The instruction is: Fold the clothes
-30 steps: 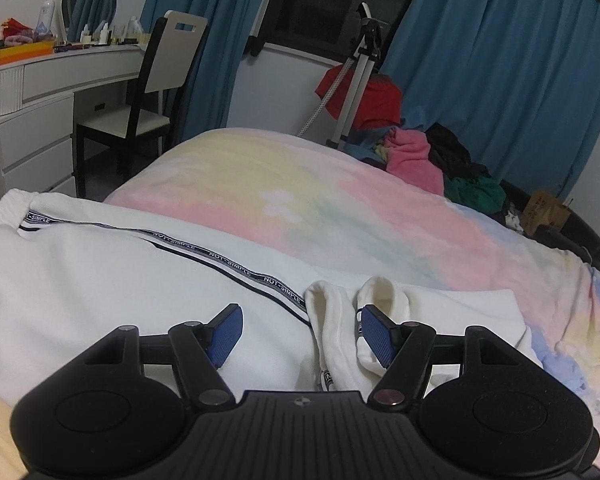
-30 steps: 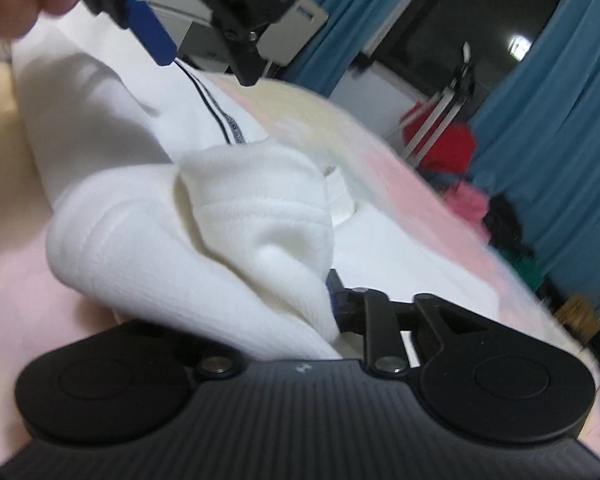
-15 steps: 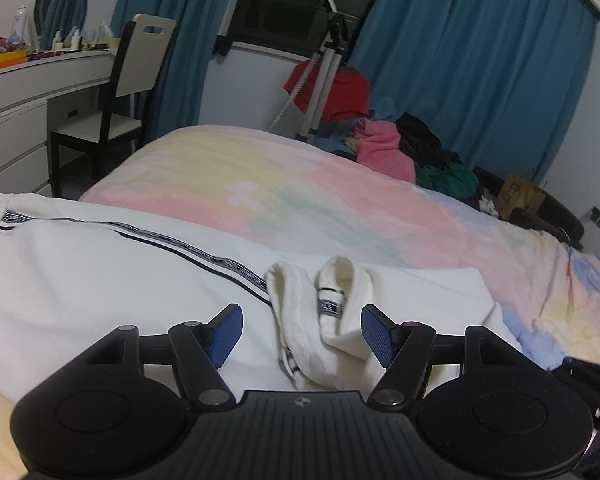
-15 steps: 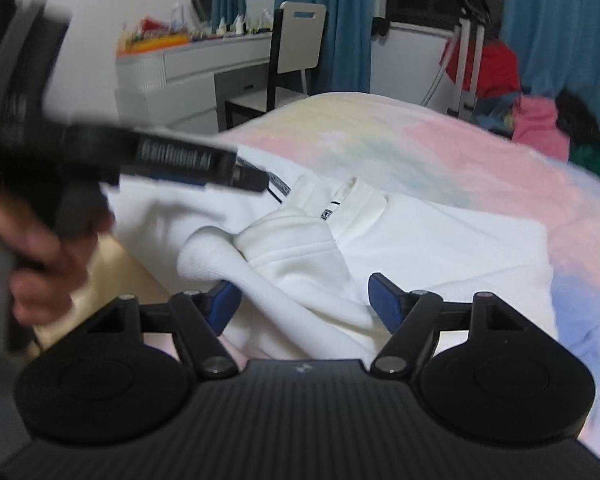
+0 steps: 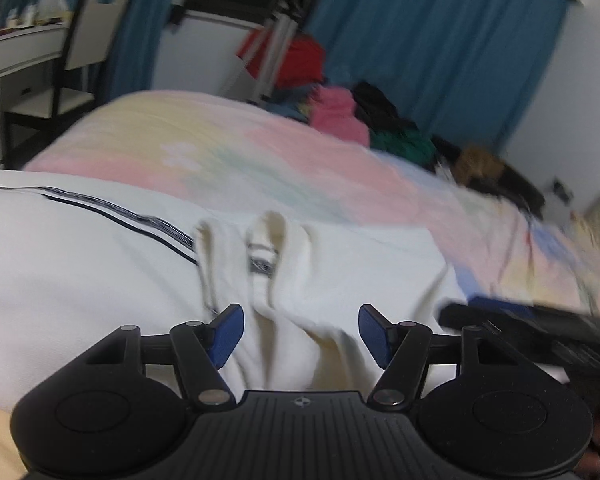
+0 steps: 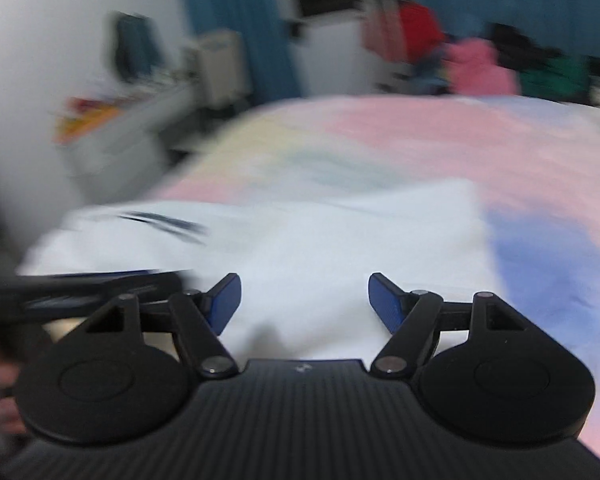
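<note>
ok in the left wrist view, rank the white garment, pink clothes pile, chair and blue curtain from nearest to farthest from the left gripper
1. White garment: right under the open left gripper, bunched between its fingers.
2. Chair at far left and pink clothes pile past the bed's far edge, centre right: too close to call.
3. Blue curtain: against the back wall, behind the pile.

Your right wrist view is smearing badly: the dresser [image 6: 112, 120] and clothes pile [image 6: 480, 68] are losing all detail. The white garment [image 5: 80, 264] is running off your left view's edge, its printed stripe [image 5: 156, 224] staying unreadable.
</note>
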A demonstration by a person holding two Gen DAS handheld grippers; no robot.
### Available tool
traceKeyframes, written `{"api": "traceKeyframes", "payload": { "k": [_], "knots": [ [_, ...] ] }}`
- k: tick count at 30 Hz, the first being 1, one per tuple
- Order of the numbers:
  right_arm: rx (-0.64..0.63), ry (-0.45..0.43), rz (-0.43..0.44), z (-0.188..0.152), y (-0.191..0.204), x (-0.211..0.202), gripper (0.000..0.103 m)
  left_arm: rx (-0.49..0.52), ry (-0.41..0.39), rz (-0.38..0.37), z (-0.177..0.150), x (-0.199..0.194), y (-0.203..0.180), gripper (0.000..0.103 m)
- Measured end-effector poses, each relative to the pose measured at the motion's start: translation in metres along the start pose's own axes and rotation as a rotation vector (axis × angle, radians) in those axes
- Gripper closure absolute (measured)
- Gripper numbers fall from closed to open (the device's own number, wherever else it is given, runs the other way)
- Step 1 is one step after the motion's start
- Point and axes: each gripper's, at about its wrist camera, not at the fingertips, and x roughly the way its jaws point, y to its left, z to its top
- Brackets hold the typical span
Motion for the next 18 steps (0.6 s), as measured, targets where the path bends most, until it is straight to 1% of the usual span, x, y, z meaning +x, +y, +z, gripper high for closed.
{"api": "traceKeyframes", "payload": {
  "k": [1, 2, 4, 7, 8, 9, 10, 12, 14, 17, 18],
  "knots": [
    [0.000, 0.017, -0.061, -0.001, -0.004, 0.007, 0.031, 0.017, 0.009, 0.007, -0.002, 0.004, -0.003, 0.046],
    [0.000, 0.026, -0.095, -0.001, -0.006, 0.011, 0.031, 0.033, 0.019, 0.014, -0.005, 0.009, -0.006, 0.048],
    [0.023, 0.035, -0.111, -0.001, -0.011, 0.018, 0.031, 0.067, 0.038, 0.028, -0.010, 0.018, -0.012, 0.048],
    [0.055, 0.037, -0.110, 0.000, -0.010, 0.025, 0.031, 0.117, 0.066, 0.049, -0.017, 0.031, -0.020, 0.050],
    [0.045, 0.037, -0.119, 0.001, -0.011, 0.030, 0.031, 0.133, 0.075, 0.056, -0.020, 0.035, -0.023, 0.053],
    [0.034, 0.035, -0.130, -0.001, -0.009, 0.033, 0.031, 0.140, 0.074, 0.060, -0.021, 0.035, -0.025, 0.059],
    [0.024, 0.033, -0.141, -0.003, -0.008, 0.037, 0.031, 0.147, 0.073, 0.063, -0.022, 0.036, -0.026, 0.062],
    [0.013, 0.033, -0.155, -0.004, -0.007, 0.043, 0.031, 0.162, 0.071, 0.070, -0.024, 0.036, -0.029, 0.077],
    [0.013, 0.033, -0.163, -0.005, -0.008, 0.047, 0.031, 0.145, 0.068, 0.064, -0.024, 0.034, -0.027, 0.085],
    [-0.004, 0.029, -0.183, -0.006, -0.007, 0.049, 0.031, 0.105, 0.066, 0.034, -0.022, 0.022, -0.024, 0.093],
    [-0.012, 0.029, -0.188, -0.007, -0.007, 0.047, 0.031, 0.091, 0.069, 0.020, -0.023, 0.016, -0.024, 0.093]
  ]
}}
